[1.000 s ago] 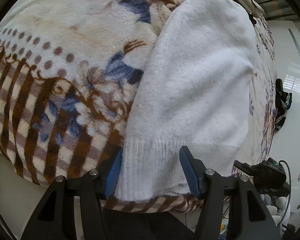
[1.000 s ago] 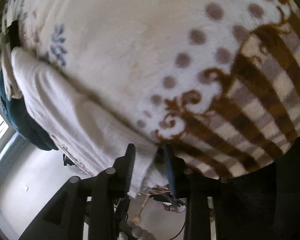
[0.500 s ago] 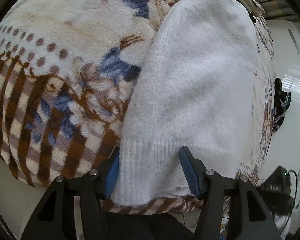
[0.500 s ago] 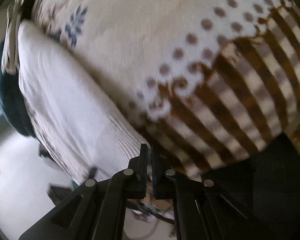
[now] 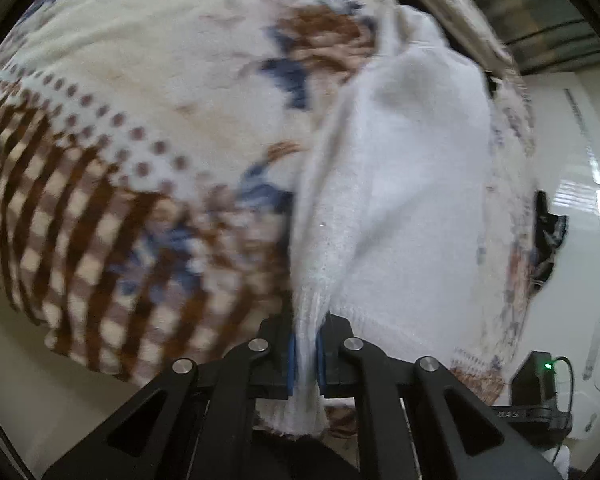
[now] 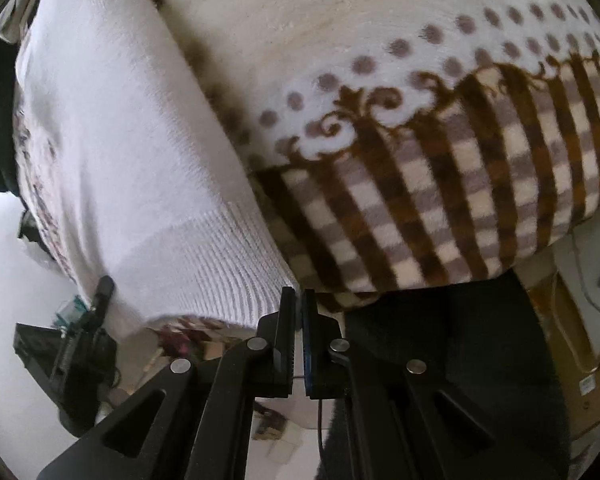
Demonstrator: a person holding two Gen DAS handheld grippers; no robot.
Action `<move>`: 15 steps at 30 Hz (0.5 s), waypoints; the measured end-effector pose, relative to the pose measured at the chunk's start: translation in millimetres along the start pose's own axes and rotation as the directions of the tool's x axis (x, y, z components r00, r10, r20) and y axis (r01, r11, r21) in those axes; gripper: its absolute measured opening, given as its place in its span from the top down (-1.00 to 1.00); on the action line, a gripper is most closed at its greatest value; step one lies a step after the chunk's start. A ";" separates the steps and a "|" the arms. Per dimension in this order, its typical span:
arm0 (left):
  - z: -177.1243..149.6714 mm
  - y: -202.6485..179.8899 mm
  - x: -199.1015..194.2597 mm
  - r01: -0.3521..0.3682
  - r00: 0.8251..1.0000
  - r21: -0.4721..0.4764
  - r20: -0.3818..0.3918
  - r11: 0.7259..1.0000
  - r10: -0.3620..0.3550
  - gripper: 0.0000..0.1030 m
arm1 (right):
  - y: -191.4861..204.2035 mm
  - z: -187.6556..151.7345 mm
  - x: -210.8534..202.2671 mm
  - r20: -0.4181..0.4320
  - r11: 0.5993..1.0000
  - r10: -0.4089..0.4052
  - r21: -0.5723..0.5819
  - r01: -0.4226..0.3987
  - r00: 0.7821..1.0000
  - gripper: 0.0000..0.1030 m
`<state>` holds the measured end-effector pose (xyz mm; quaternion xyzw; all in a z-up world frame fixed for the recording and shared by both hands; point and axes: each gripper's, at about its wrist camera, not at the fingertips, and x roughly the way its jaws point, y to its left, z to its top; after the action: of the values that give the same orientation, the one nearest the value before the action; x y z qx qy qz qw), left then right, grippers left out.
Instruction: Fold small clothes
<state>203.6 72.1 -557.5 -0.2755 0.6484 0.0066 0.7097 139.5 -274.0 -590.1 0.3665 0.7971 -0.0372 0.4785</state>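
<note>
Both of my grippers are closed. My left gripper has its blue-padded fingers clenched on the ribbed hem of the white knit garment, a fold of cloth bunched between them with a tuft sticking out below; from the pinch the garment rises in a ridge and stretches away ahead of my fingers. My right gripper has its fingers pressed together at the corner of the same garment; its ribbed hem runs right up to the fingertips, but whether any cloth is caught between them I cannot tell. From there the white knit lies ahead and to the left of my right fingers. Underneath is a fleecy blanket with brown checks, dots and blue flowers, spreading ahead and right of my right fingers, ahead and left of my left ones.
</note>
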 end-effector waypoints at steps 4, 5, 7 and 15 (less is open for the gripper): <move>3.5 26.5 44.3 -0.053 0.996 -0.012 -0.076 0.999 0.052 0.88 | 0.3 3.6 30.1 -0.013 0.998 -0.061 0.017 0.061 0.998 0.96; 5.3 26.7 46.9 -0.053 0.995 -0.009 -0.079 0.999 0.052 0.88 | 3.4 5.2 37.3 -0.010 0.997 -0.064 0.038 0.064 0.998 0.96; 11.2 25.2 44.9 -0.021 0.995 -0.013 -0.093 1.000 0.020 0.80 | 14.5 7.5 43.9 -0.045 0.999 -0.036 0.021 0.037 0.998 0.93; 44.4 24.4 -24.9 0.087 0.996 -0.088 -0.025 0.992 -0.090 0.06 | 61.2 32.8 -18.6 -0.018 0.992 0.049 -0.120 -0.050 0.999 -0.07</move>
<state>231.4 119.2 -543.5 -0.3346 0.6447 -0.0005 0.6873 206.6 -253.1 -575.3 0.3570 0.7921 0.0253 0.4945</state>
